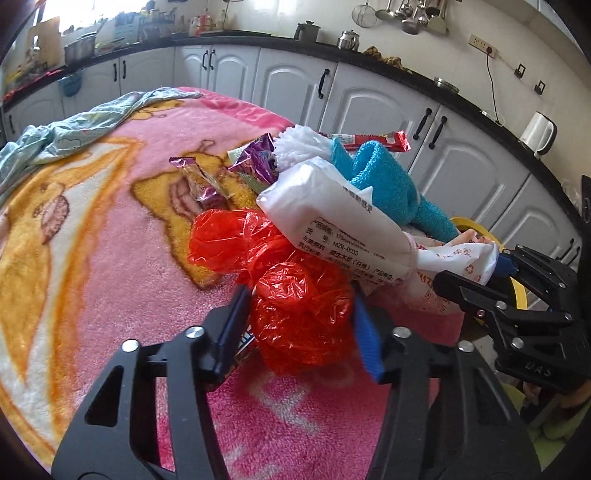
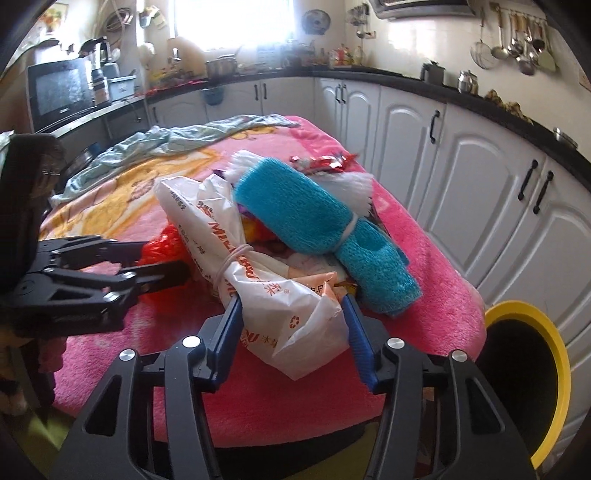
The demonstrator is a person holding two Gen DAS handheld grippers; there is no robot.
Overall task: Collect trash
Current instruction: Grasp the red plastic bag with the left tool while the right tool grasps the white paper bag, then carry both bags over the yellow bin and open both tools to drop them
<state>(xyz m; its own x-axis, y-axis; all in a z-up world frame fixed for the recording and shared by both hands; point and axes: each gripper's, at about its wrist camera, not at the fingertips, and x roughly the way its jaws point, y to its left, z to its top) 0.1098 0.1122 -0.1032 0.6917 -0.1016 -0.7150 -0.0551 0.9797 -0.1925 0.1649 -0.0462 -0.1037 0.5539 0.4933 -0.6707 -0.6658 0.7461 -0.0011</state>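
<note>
The left gripper (image 1: pixel 301 317) pinches the red plastic bag (image 1: pixel 280 273); the right gripper (image 2: pixel 291 332) clamps the white tissue wrapper (image 2: pixel 273 291). Wrappers remain on the table (image 1: pixel 110 258); the yellow-rimmed bin (image 2: pixel 546 339) looks empty, so collecting seems barely begun.

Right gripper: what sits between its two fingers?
The printed white plastic bag fills the gap in the right gripper, both pads against it, seen in the right wrist view.

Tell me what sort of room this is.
A home kitchen, most likely: white cabinets run under a dark counter, ladles and strainers hang on the wall, and kettles stand on the counter.
</note>
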